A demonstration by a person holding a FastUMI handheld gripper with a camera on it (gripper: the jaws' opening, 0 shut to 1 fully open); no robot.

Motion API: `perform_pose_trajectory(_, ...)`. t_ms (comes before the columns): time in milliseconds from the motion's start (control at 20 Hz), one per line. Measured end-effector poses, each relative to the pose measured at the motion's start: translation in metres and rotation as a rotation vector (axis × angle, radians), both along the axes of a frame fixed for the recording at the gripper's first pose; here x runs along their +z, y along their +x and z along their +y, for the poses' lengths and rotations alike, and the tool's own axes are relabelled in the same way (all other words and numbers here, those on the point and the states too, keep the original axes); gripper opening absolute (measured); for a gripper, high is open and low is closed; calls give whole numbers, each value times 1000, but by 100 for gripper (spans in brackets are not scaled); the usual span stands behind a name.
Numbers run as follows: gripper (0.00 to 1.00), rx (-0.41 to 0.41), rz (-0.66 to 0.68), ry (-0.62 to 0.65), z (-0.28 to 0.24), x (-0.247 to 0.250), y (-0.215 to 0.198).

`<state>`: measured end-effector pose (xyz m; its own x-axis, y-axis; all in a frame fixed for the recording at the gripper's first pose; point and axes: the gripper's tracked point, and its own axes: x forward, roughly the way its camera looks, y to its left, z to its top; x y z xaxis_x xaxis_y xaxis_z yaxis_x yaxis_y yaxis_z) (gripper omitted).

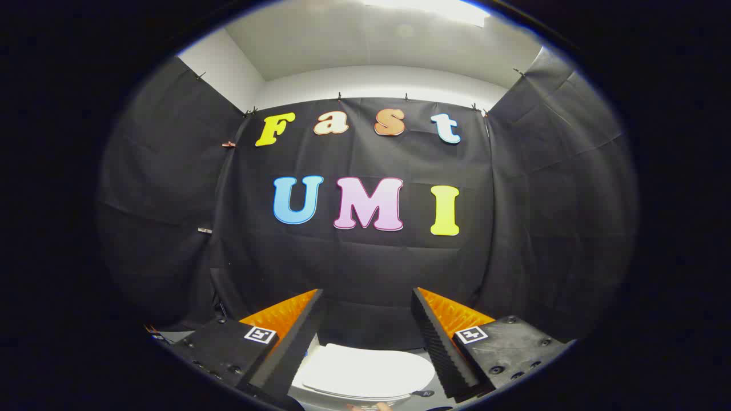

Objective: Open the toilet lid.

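- Black cloth (365,268) hung as booth wall on three sides, creased, clipped along top edge.
- White wall (223,71) above cloth, left and back.
- White ceiling (354,40) overhead.
- Bright ceiling light (434,8) glaring near the top.
- Small clips (228,144) pinned on left cloth seam.

White toilet lid (365,371); black cloth wall (365,268); white ceiling (371,51).
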<state>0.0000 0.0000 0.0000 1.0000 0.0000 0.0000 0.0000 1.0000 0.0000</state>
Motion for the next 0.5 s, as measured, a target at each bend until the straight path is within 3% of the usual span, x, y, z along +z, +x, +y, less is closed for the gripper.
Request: perform_pose_trajectory(500, 98, -6, 24, -12, -5, -8, 0)
